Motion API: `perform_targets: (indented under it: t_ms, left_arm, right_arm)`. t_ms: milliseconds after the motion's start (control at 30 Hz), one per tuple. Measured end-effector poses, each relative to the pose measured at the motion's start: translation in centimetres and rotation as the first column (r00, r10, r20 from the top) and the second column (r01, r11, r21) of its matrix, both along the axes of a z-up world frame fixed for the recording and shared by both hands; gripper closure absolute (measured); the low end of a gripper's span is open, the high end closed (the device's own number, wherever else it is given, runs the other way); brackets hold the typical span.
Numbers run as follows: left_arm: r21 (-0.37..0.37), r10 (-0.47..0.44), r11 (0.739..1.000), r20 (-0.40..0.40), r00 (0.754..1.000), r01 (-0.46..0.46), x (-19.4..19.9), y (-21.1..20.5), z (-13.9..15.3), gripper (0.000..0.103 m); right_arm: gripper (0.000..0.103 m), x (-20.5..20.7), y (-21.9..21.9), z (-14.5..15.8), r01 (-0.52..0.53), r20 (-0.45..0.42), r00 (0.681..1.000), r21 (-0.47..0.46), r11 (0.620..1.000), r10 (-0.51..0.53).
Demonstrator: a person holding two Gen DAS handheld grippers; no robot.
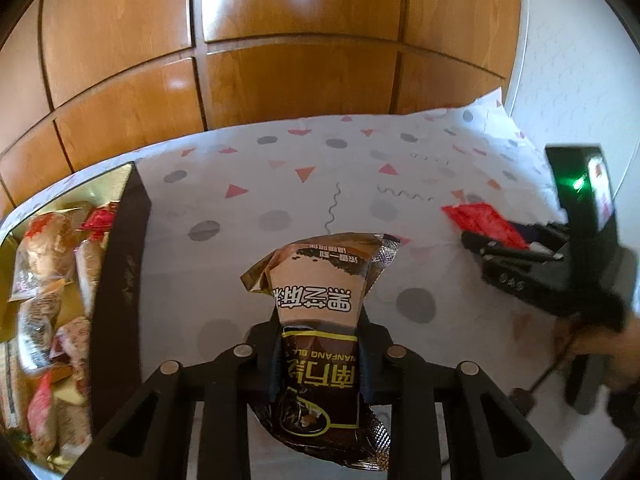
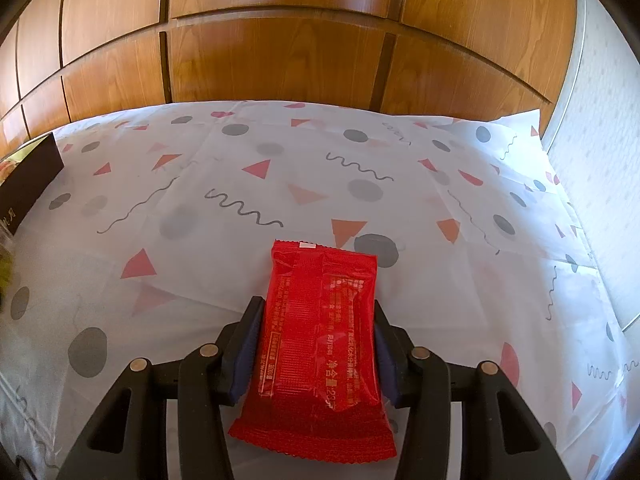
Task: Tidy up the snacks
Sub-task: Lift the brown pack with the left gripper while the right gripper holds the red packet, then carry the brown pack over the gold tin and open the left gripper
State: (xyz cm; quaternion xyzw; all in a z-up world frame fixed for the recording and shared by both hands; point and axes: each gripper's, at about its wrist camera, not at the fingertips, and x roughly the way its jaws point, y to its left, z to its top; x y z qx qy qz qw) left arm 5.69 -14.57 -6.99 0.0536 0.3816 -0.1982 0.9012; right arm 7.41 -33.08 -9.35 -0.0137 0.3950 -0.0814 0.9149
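My left gripper [image 1: 320,322] is shut on a brown and black snack packet [image 1: 320,304] and holds it above the patterned tablecloth [image 1: 280,168]. A dark box [image 1: 120,280] with a gold lining stands just left of it, filled with several wrapped snacks [image 1: 44,280]. My right gripper [image 2: 318,312] is shut on a flat red snack packet [image 2: 320,340] and holds it over the cloth. In the left wrist view the right gripper [image 1: 472,240] shows at the right edge with the red packet [image 1: 484,220] in it.
A white tablecloth [image 2: 240,168] with grey dots, red triangles and squiggles covers the table. Wooden panelled doors [image 2: 280,60] stand behind the table. A pale wall [image 2: 600,160] runs along the right. The box corner [image 2: 28,172] shows at the far left in the right wrist view.
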Motion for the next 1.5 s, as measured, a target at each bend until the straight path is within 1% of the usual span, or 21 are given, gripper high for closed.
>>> perform_targets:
  t_ms: [233, 300, 500, 633, 800, 900, 967, 1067, 1267, 1500]
  left_arm:
    - [-0.055, 0.034, 0.998, 0.029, 0.999, -0.033, -0.9, 2.1, 3.6, 0.074]
    - [-0.059, 0.046, 0.997, 0.038, 0.998, -0.043, -1.0, 2.7, 4.3, 0.074]
    - [-0.074, 0.082, 0.994, 0.031, 0.996, -0.080, -1.1, 4.7, 5.7, 0.074]
    - [-0.069, 0.116, 0.991, 0.030, 0.993, -0.113, -1.0, 6.2, 6.1, 0.074]
    - [-0.044, 0.162, 0.986, 0.048, 0.986, -0.160, -0.9, 8.0, 6.5, 0.074]
    - [-0.040, 0.191, 0.981, 0.048, 0.980, -0.189, -0.7, 9.2, 6.7, 0.074]
    - [-0.026, 0.207, 0.978, 0.065, 0.976, -0.206, -0.8, 10.0, 6.9, 0.074]
    - [-0.012, 0.233, 0.972, 0.066, 0.970, -0.233, -0.7, 11.3, 6.9, 0.074]
    - [0.015, 0.304, 0.952, 0.073, 0.950, -0.306, -0.6, 14.6, 7.0, 0.074]
    - [0.021, 0.385, 0.922, 0.058, 0.921, -0.387, -0.4, 18.7, 6.7, 0.074]
  right_arm:
    - [0.054, 0.0, 0.1, 0.0, 0.000, 0.000, 1.000, -0.004, 1.000, 0.000]
    - [0.053, -0.1, 0.1, 0.0, 0.000, 0.000, 1.000, -0.007, 1.000, 0.000]
    - [0.054, -0.1, 0.2, 0.0, 0.000, 0.001, 1.000, -0.011, 1.000, 0.000]
    - [0.054, -0.1, 0.2, 0.0, -0.001, 0.002, 1.000, -0.010, 1.000, 0.001]
    - [0.054, -0.1, 0.1, 0.0, -0.001, 0.001, 1.000, -0.007, 1.000, 0.001]
    - [0.054, -0.1, 0.1, 0.1, -0.002, 0.001, 1.000, -0.005, 1.000, 0.002]
    - [0.054, 0.0, 0.0, 0.1, -0.002, 0.001, 1.000, -0.002, 1.000, 0.002]
    - [0.054, 0.0, 0.0, 0.1, -0.003, 0.002, 1.000, -0.001, 1.000, 0.003]
    - [0.054, 0.0, 0.0, 0.1, -0.002, 0.001, 1.000, -0.002, 1.000, 0.002]
    - [0.054, 0.0, 0.1, 0.1, 0.000, 0.000, 1.000, -0.010, 1.000, 0.000]
